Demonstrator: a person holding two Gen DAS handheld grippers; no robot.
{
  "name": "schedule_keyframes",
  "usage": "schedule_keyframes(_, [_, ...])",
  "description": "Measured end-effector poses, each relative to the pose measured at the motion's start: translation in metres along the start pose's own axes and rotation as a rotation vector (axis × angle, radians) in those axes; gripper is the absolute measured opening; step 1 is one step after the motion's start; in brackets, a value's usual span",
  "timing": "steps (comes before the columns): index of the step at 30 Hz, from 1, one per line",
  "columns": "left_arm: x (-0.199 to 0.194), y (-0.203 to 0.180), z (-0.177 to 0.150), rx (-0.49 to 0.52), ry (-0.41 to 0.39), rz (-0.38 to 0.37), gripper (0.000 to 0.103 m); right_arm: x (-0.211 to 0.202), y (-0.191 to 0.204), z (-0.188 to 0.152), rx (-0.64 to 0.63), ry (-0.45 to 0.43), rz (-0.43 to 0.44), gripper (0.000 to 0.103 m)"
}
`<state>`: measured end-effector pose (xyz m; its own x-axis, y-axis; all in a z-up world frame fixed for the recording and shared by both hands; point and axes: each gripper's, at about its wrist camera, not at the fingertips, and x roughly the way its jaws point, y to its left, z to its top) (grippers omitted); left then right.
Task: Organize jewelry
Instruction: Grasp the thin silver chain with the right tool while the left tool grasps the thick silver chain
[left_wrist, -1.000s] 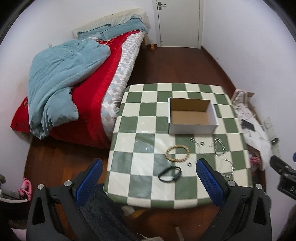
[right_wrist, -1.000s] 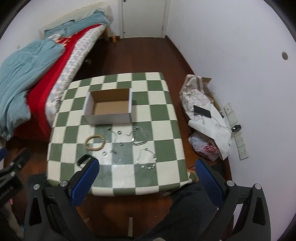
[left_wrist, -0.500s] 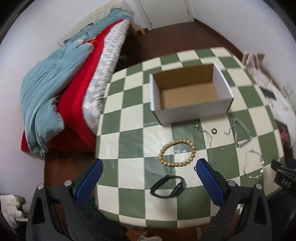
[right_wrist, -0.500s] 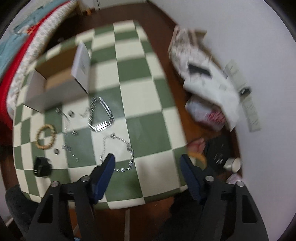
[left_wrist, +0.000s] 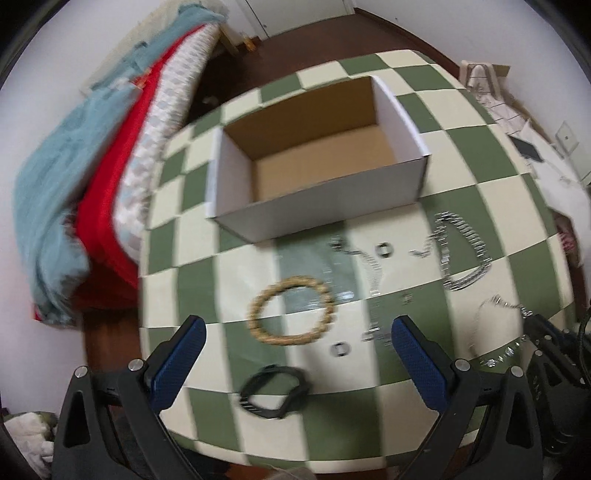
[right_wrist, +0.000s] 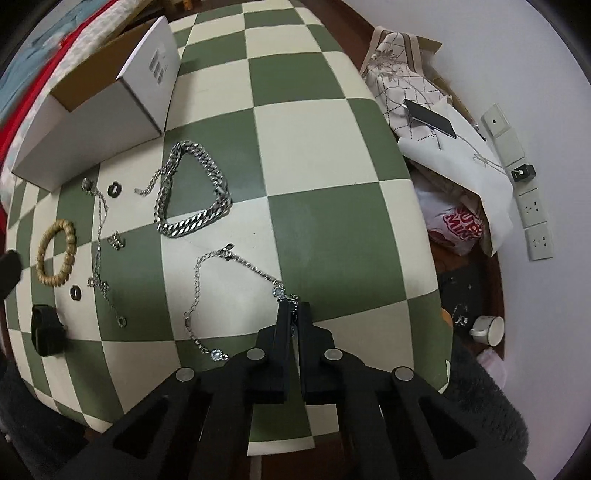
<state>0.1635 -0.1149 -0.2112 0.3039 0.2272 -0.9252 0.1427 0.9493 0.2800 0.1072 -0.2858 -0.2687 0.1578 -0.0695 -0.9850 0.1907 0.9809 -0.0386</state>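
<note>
Right hand-held gripper (right_wrist: 293, 308): jaws pinched together on the thin silver link bracelet with round charms (right_wrist: 236, 280), gripping its lower-right end at frame centre. The rest of the chain loops away to upper left, flat on the green-and-cream checkered surface (right_wrist: 314, 155).

Left hand-held gripper (left_wrist: 297, 347): jaws spread wide, holding nothing, hovering above the tan beaded bracelet (left_wrist: 291, 310) and black band (left_wrist: 275, 391).

White cardboard box with brown interior (left_wrist: 317, 162): upper centre of the left wrist view, open, empty. From the grasped chain it lies far to the upper left.
</note>
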Motion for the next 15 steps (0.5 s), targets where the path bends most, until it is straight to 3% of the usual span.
schedule_keyframes(4, [0.021, -0.02, 0.02, -0.015, 0.05, -0.107, 0.1, 0.0, -0.027, 0.009, 0.091, 0.0, -0.004, 0.003])
schedule_keyframes(6, [0.031, -0.033, 0.028, -0.017, 0.081, -0.148, 0.091, 0.0, -0.038, 0.015, 0.114, 0.0, -0.008, 0.002])
schedule_keyframes(8, [0.041, -0.045, 0.034, -0.007, 0.111, -0.171, 0.079, -0.001, -0.049, 0.021, 0.131, -0.003, -0.012, 0.002])
schedule_keyframes(11, [0.055, -0.066, 0.039, 0.022, 0.144, -0.196, 0.076, -0.002, -0.059, 0.029, 0.145, -0.004, -0.014, 0.002])
schedule_keyframes(15, [0.058, -0.086, 0.043, 0.068, 0.116, -0.2, 0.074, 0.003, -0.067, 0.035, 0.149, 0.0, -0.013, 0.002])
